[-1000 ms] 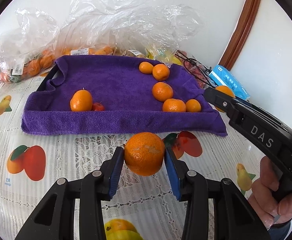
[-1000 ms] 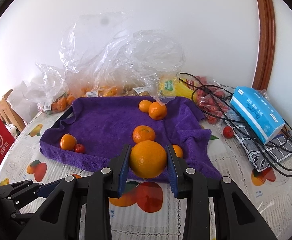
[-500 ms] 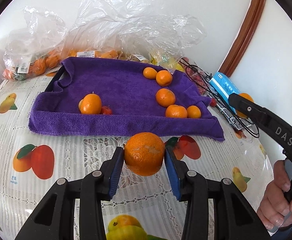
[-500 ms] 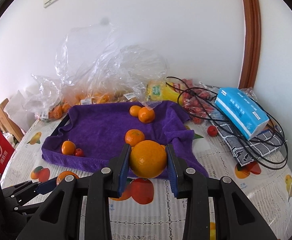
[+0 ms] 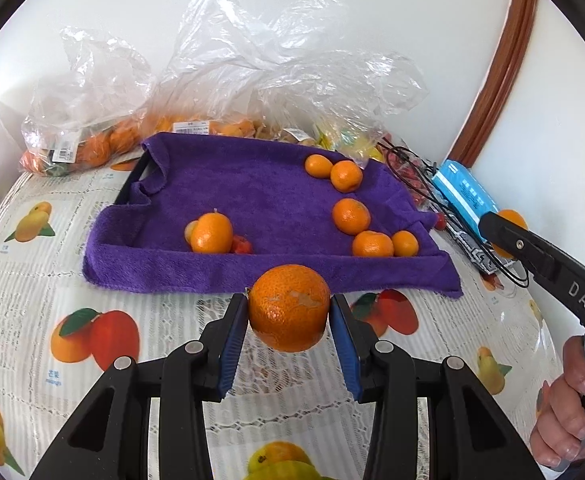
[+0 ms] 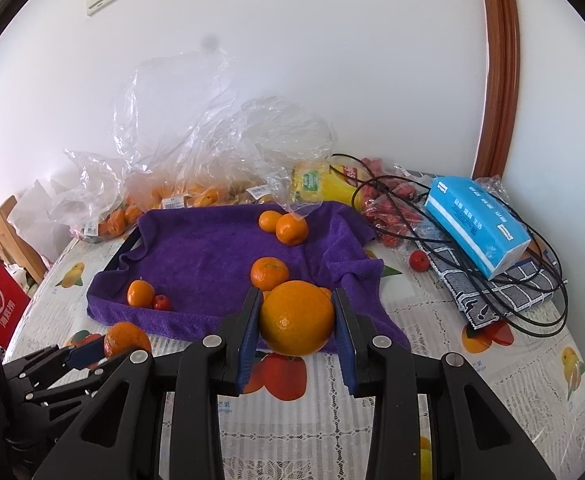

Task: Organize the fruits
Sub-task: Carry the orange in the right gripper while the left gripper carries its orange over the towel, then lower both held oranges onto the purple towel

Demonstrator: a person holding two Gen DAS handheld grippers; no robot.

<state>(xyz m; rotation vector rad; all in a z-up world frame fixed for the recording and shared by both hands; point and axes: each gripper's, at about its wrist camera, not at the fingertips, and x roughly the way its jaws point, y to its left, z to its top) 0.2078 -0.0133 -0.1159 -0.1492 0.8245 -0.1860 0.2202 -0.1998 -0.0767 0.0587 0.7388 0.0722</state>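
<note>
Swung a little rightward since a second ago, with the purple towel (image 5: 260,216) now sitting further right in the left wrist view and the right gripper (image 5: 502,224) pulled back toward the right edge. Left gripper (image 5: 288,314) closed partway on a mandarin (image 5: 289,312), blue pads pressing its two sides above the fruit-print tablecloth (image 5: 32,300). Looks light, soft-skinned and round, with a scuffed patch on the peel; best clamped across the widest part, gently, to avoid bruising or rolling out. Seven loose citrus and one small red fruit (image 5: 242,245) lying on the towel. Tray under the towel mostly covered; bagged fruit behind blurred by clear plastic bags (image 5: 276,60).

Right wrist view: right gripper (image 6: 297,314) clamped on a smooth orange (image 6: 297,312), larger and probably firmer, held near the towel's (image 6: 212,256) near right edge. Fruit behind it partly blocked. Left gripper (image 6: 110,346) low at left, carrying its mandarin (image 6: 126,340). Tissue pack (image 6: 478,226) and black cable (image 6: 532,300) far right; red fruit under the cable hard to identify.
</note>
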